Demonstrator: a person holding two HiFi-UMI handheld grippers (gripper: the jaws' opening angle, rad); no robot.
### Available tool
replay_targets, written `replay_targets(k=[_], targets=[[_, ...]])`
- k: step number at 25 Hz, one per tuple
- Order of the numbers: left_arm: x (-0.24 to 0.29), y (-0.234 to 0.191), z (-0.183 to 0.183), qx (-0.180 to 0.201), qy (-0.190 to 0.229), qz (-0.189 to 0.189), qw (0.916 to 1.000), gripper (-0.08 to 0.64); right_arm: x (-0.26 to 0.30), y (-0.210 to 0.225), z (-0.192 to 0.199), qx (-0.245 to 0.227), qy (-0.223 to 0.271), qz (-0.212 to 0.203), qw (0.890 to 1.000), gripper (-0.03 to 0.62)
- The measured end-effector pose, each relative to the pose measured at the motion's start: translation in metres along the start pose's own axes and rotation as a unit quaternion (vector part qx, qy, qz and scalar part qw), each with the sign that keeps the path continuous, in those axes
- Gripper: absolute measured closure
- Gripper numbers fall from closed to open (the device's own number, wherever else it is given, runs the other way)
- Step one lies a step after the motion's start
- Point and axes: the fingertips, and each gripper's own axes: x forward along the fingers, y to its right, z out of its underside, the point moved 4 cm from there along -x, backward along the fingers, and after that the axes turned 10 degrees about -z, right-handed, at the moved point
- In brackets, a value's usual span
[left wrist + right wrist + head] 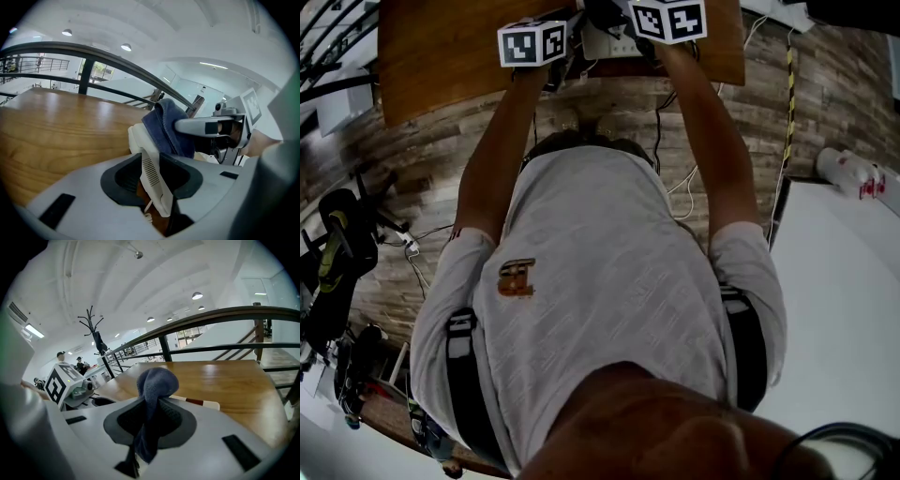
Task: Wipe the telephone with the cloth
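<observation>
The left tongs [151, 163] pinch the cream handset [153, 180] of the telephone on its two flat sides, so that it stands on its edge, tilted, above the wooden table [56, 131]. I think it is held this way to make its surface free for wiping, which is not possible when it lies in the cradle. The curled cord [147, 213] shows under it.

The right tongs [152, 401] are pressed together on the blue cloth [154, 383]. The cloth makes a round bunch in front of the jaws, and this soft bunch is the part that does the wiping. In the left gripper view the cloth lies over the far end of the handset and touches it.

The telephone base [202, 403] rests on the table, just beyond the right tongs.

By my judgement the wiping of the handset is under way; whether the base is already wiped I cannot tell. The next stroke needs a firm hold from the left side, otherwise the handset can turn or slip between the pads.
</observation>
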Motion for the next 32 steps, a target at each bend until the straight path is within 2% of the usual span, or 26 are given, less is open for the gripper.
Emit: replay_targets(k=[9,19,24,32], targets=[[0.001,-0.002,0.0,-0.006,0.006,0.007,0.9999,0.433,-0.006,0.033,0.019,0.013,-0.019,0.063,0.998,0.52],[0.001,0.0,0.003,-0.003,0.009,0.004,1.0,0.426,-0.058,0.069,0.037,0.017,-0.018,0.141,0.99,0.52],[0.0,-0.001,0.003,-0.003,0.009,0.003,0.9999,0.423,-0.075,0.046,0.031,0.006,0.003,0.121,0.993,0.521],[0.0,-0.003,0.004,-0.005,0.01,0.005,0.9999,0.416,-0.059,-0.02,0.02,0.007,0.041,0.039,0.998,0.52]])
